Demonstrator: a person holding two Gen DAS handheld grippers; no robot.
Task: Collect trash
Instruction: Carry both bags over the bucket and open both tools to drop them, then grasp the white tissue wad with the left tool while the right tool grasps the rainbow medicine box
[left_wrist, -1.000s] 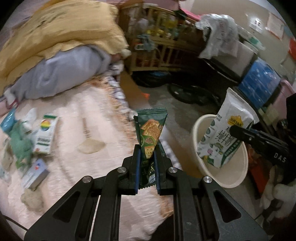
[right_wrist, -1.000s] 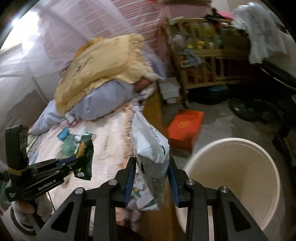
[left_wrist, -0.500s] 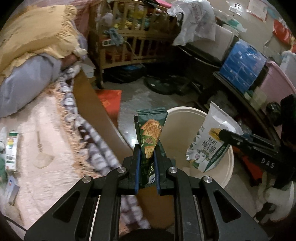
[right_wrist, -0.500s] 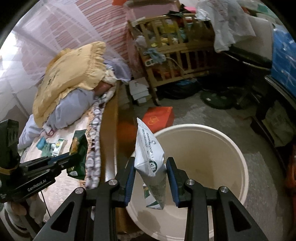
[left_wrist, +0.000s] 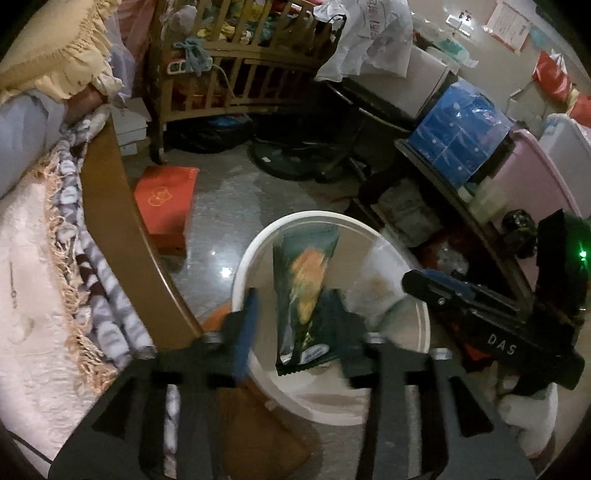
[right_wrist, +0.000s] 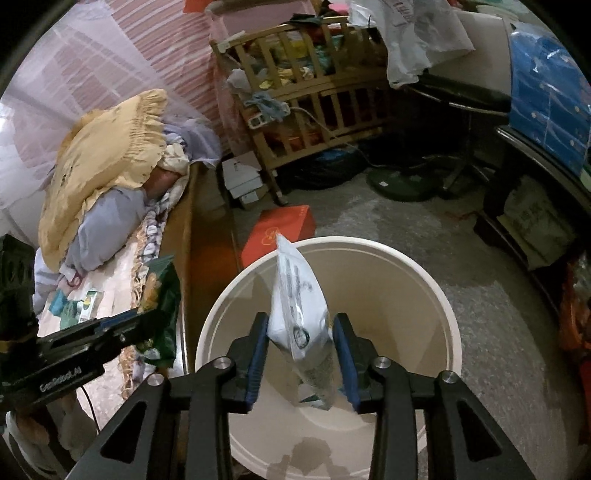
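Note:
A white bucket (left_wrist: 258, 240) stands on the floor beside the bed. My left gripper (left_wrist: 293, 332) hangs over it, jaws opening. The green cracker packet (left_wrist: 303, 280) is blurred between them, clear of the left pad. In the right wrist view my right gripper (right_wrist: 301, 350) is over the same bucket (right_wrist: 424, 273), jaws also opening. A white snack bag (right_wrist: 295, 295) stands between the blue pads (right_wrist: 258, 343) with narrow gaps on both sides. The left gripper (right_wrist: 110, 328) shows at that view's left edge with the green packet (right_wrist: 162, 302) at its tip.
The bed's wooden side rail (left_wrist: 122, 229) runs just left of the bucket. A red box (left_wrist: 166, 199) lies on the floor behind it. A wooden crib (right_wrist: 314, 103), a fan base (right_wrist: 399, 184) and blue crates (left_wrist: 458, 133) crowd the back. More litter (right_wrist: 88, 299) lies on the bed.
Both grippers swung from over the bed to over the bucket. Both pairs of jaws, shut on their packets before, have spread, and the packets sit loose between them.

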